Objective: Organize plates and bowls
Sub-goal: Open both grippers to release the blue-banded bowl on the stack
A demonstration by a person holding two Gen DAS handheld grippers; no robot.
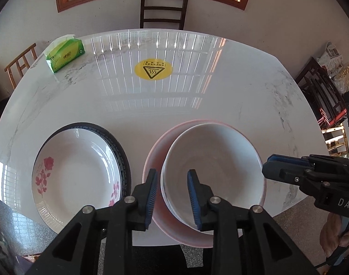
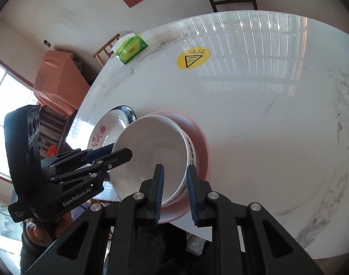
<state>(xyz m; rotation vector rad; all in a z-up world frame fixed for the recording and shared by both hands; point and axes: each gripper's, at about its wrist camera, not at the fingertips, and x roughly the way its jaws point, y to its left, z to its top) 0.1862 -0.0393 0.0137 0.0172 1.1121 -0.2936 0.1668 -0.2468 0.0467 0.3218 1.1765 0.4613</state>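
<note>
Your left fingers [image 1: 172, 198] straddle the white bowl [image 1: 212, 171] rim without pressing; your right fingers [image 2: 175, 194] pinch its near rim.

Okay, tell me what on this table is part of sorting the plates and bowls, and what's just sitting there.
Part of the job:
white bowl
pink bowl under it
rose plate
dark-rimmed plate beneath that

Just lying about:
green tissue pack
yellow warning sticker
</note>
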